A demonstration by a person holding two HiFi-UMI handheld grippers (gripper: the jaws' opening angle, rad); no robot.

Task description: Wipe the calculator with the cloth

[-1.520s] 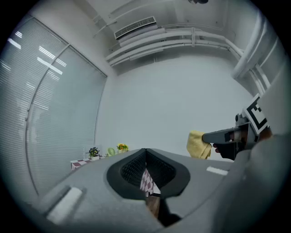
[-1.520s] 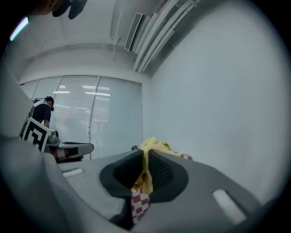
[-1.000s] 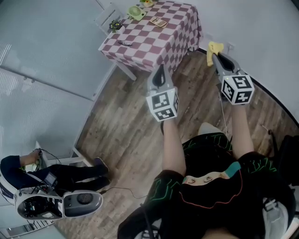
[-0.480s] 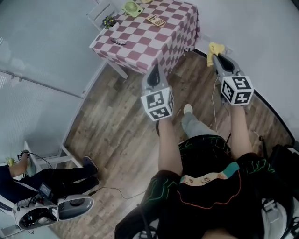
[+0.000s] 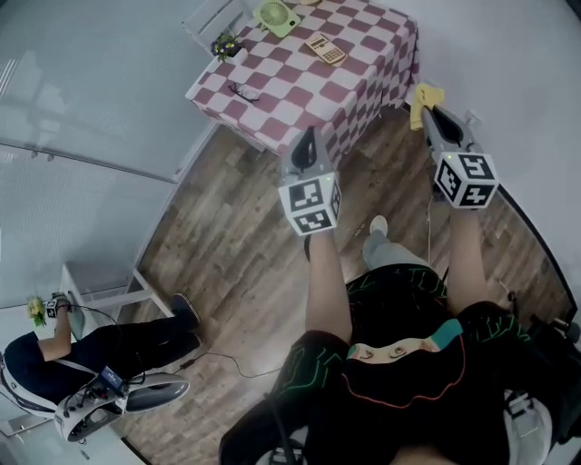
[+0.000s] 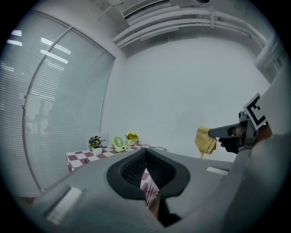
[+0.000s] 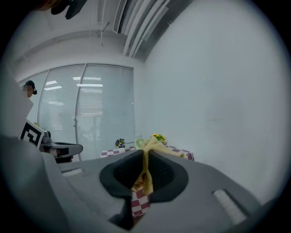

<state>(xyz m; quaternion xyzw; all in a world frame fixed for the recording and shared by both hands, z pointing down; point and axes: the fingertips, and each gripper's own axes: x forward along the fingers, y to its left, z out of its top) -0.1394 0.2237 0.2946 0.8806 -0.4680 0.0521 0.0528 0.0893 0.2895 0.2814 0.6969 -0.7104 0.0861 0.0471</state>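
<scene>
The calculator [image 5: 327,48] lies on a red-and-white checked table [image 5: 300,86] at the top of the head view, far ahead of both grippers. My right gripper [image 5: 427,111] is shut on a yellow cloth [image 5: 421,97], held in the air near the table's right corner. In the right gripper view the cloth [image 7: 147,170] hangs pinched between the jaws. My left gripper [image 5: 310,138] is shut with nothing in it, in front of the table's near edge. The left gripper view shows the closed jaws, the cloth [image 6: 205,140] and the table [image 6: 86,155] beyond.
On the table stand a green fan [image 5: 276,15], a small potted plant [image 5: 227,45] and a dark small item [image 5: 243,91]. A white chair [image 5: 216,18] is behind it. A seated person [image 5: 82,363] and a white bench [image 5: 104,286] are at lower left. Wall at right.
The table and calculator have shifted right and slightly nearer in the head view as the person steps forward. Both grippers stay shut, the cloth still in the right one.
</scene>
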